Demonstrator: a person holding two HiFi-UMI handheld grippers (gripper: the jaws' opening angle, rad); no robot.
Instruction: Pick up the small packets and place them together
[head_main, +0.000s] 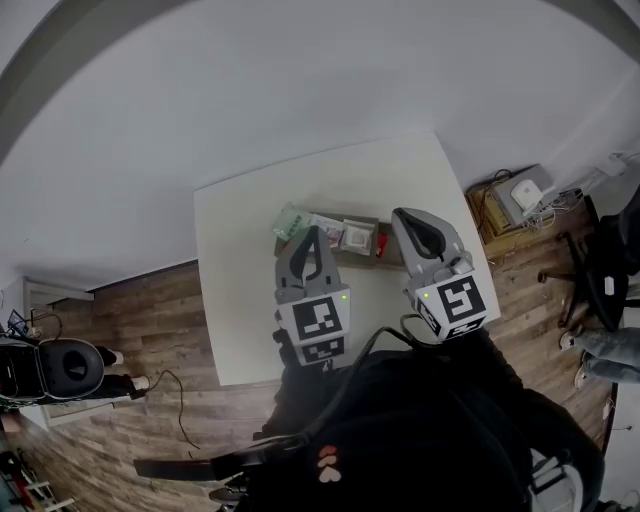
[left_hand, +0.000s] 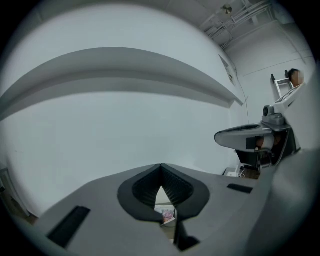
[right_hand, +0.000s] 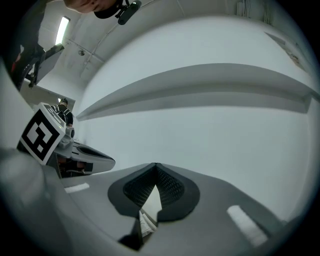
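Several small packets lie in a row on a brown board (head_main: 392, 258) at the middle of the white table (head_main: 240, 290): a green packet (head_main: 290, 220), a white packet (head_main: 325, 228), a grey-white packet (head_main: 357, 235) and a red packet (head_main: 381, 243). My left gripper (head_main: 311, 232) hovers above the row's left part, jaws together and empty. My right gripper (head_main: 403, 215) hangs above the red end, also shut and empty. In the left gripper view the jaws (left_hand: 161, 167) meet at the tips, with a packet (left_hand: 167, 216) showing below them. The right gripper view shows its tips (right_hand: 155, 166) closed, mostly against the white wall.
Wood floor surrounds the table. A box with a white device (head_main: 520, 200) and cables stands at the right, an office chair (head_main: 600, 265) beyond it, and a person's leg (head_main: 610, 350). A black round object (head_main: 65, 365) sits on the floor at the left.
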